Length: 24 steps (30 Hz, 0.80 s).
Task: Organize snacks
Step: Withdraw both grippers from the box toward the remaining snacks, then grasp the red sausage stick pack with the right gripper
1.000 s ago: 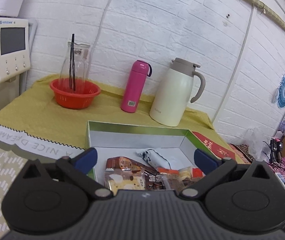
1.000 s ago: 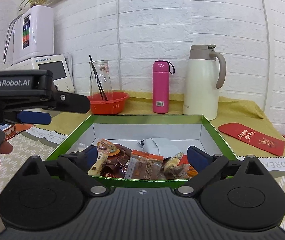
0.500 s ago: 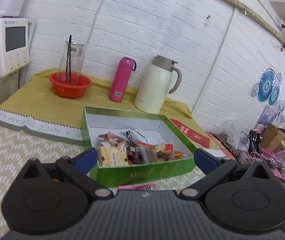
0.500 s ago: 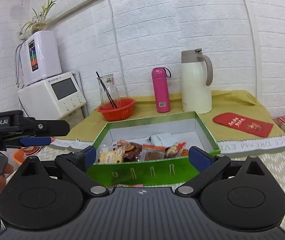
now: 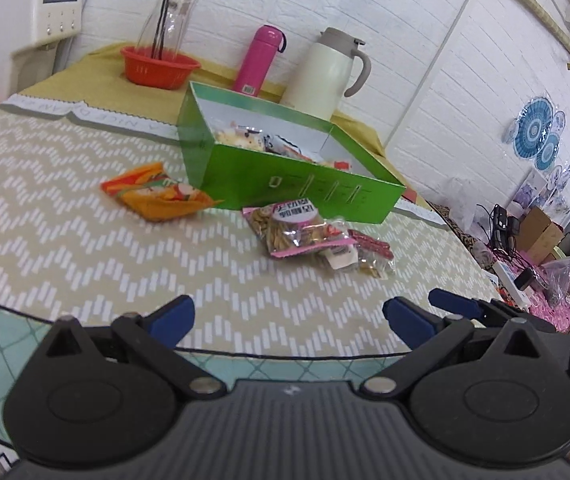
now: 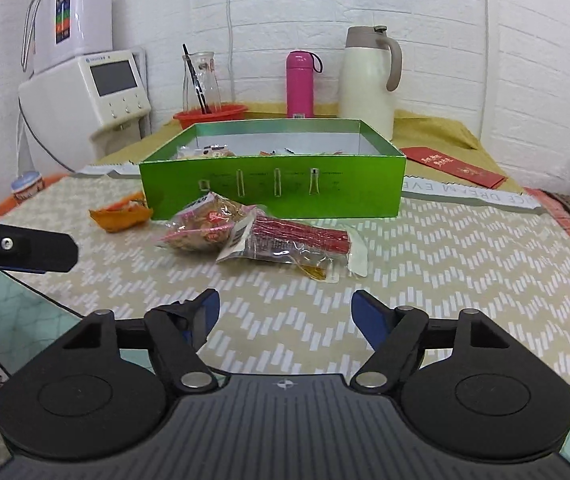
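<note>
Snack packets lie loose ahead of my left gripper [image 5: 288, 318] and right gripper [image 6: 285, 312], both spread wide and holding nothing. Nearest are a pink-edged packet [image 5: 299, 229] and a red-strip packet [image 6: 293, 242] touching it, an orange packet [image 5: 157, 196] further left. Behind them stands the green box [image 6: 273, 184] with more snacks inside.

White brick wall [image 6: 269, 8] (painted) behind zigzag-patterned table [image 6: 445, 248].

Box contents: I see only snack tops above the green box [image 6: 273, 184] front wall. Red-striped packet [image 5: 369, 246]: half hidden behind the pink snack bag [image 5: 297, 228]. Left appliance [image 5: 53, 0]: cropped by the frame edge.
</note>
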Motion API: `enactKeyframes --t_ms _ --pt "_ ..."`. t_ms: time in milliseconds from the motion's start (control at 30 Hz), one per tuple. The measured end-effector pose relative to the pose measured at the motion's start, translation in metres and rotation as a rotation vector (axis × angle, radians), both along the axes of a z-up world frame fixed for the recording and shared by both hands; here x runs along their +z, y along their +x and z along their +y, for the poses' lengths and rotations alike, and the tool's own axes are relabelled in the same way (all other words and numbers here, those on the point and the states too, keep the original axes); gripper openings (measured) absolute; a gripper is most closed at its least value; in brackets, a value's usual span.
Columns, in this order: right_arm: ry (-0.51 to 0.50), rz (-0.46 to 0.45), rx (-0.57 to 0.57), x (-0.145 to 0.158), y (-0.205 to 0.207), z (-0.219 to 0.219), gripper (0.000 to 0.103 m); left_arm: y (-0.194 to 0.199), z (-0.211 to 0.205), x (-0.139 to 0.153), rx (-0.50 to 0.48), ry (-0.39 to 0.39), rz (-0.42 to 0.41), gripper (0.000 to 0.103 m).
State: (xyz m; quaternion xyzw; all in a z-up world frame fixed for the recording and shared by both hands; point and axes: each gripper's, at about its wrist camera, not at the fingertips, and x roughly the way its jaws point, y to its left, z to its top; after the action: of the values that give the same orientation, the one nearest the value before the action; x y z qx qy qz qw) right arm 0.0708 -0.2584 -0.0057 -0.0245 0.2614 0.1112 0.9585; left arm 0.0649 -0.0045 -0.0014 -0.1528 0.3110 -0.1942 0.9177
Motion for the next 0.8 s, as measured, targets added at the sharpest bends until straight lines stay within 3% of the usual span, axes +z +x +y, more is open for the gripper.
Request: enactKeyframes --t_ms 233,300,367,467,633,800 --pt "0.069 -0.041 -0.059 0.013 0.035 0.004 0.103 -0.002 0.019 0.008 0.046 -0.010 -0.022 0.103" --pt "0.108 -0.035 -0.082 0.016 0.053 0.002 0.097 -0.002 0.021 0.009 0.052 -0.014 -0.022 0.103" --pt "0.128 -0.032 -0.106 0.017 0.067 0.001 0.084 -0.003 0.022 0.009 0.050 -0.015 -0.022 0.103" --pt "0.153 0.035 -0.102 0.008 0.085 -0.001 0.078 -0.001 0.021 0.006 0.040 -0.011 -0.011 0.103" --pt "0.159 0.049 -0.039 0.000 0.060 -0.009 0.078 0.008 0.016 0.002 0.016 -0.019 -0.001 0.103" --pt "0.089 0.109 0.045 -0.008 0.039 -0.003 0.078 0.016 -0.002 -0.002 -0.036 -0.021 0.014 0.103"
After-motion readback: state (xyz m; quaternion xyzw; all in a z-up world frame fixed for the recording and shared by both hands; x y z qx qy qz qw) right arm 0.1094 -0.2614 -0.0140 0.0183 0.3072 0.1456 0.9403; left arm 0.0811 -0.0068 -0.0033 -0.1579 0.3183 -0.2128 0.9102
